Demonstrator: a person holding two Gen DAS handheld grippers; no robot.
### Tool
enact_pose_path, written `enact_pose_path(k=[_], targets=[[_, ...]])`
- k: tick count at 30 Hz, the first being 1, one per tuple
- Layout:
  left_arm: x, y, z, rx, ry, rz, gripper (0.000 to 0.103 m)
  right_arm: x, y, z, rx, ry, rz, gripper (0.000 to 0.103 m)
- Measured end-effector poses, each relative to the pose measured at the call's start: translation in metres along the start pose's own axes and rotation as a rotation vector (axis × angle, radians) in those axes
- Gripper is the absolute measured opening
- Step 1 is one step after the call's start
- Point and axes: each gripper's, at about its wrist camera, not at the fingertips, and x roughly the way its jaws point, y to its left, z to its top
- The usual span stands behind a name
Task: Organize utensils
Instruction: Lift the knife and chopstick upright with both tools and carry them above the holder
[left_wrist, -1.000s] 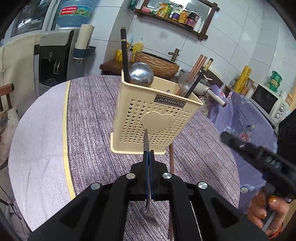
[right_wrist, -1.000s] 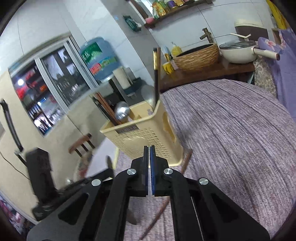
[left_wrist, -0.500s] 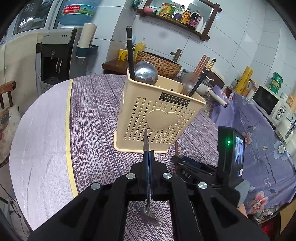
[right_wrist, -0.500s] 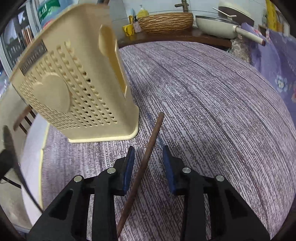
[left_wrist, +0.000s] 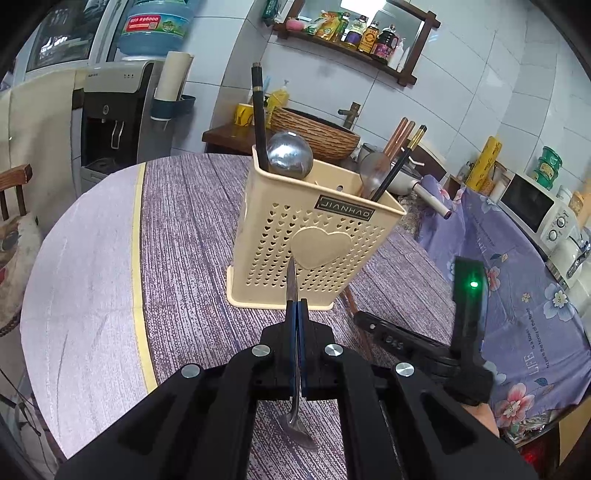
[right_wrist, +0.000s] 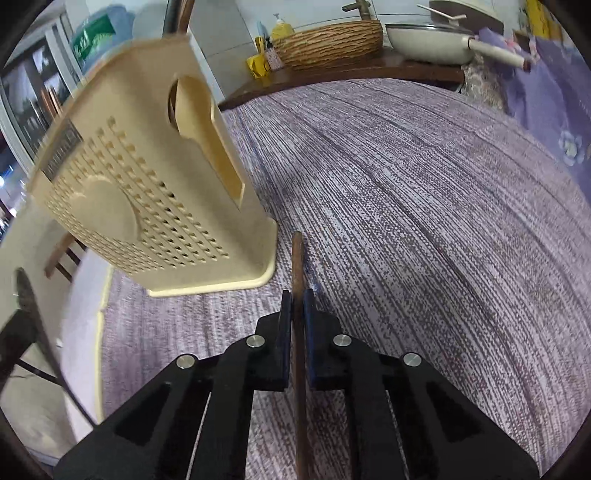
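A cream perforated utensil holder (left_wrist: 314, 236) stands on the round table and holds a ladle (left_wrist: 290, 155), a spoon and chopsticks. My left gripper (left_wrist: 295, 314) is shut on a metal spoon (left_wrist: 291, 284), handle pointing at the holder, bowl hanging below the fingers. My right gripper (right_wrist: 297, 299) is shut on a brown wooden chopstick (right_wrist: 298, 258) that lies low over the tablecloth, just right of the holder (right_wrist: 140, 192). The right gripper also shows in the left wrist view (left_wrist: 391, 332), low beside the holder's base.
The table has a purple woven cloth (right_wrist: 424, 206). Behind it a wooden counter carries a wicker basket (left_wrist: 314, 129) and a white pan (right_wrist: 432, 44). A water dispenser (left_wrist: 110, 118) stands at the left, a microwave (left_wrist: 535, 206) at the right.
My right gripper came down to the table, opened around the chopstick and has now closed on it. My left gripper has held the spoon nearly still in front of the holder.
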Motion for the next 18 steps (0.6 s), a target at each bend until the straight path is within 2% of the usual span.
enact_pose_path(k=[6, 11, 18], targets=[[-0.016, -0.002, 0.004, 0.006, -0.055, -0.006, 0.002, -0.057, -0.006, -0.001, 0.023, -0.094, 0.171, 0.008], [-0.027, -0.007, 0.009, 0.014, -0.091, -0.010, 0.002, -0.103, 0.008, -0.001, -0.050, -0.174, 0.280, 0.007], [-0.029, -0.010, 0.013, 0.015, -0.108, -0.003, 0.002, -0.138, 0.023, 0.007, -0.133, -0.248, 0.327, 0.007]])
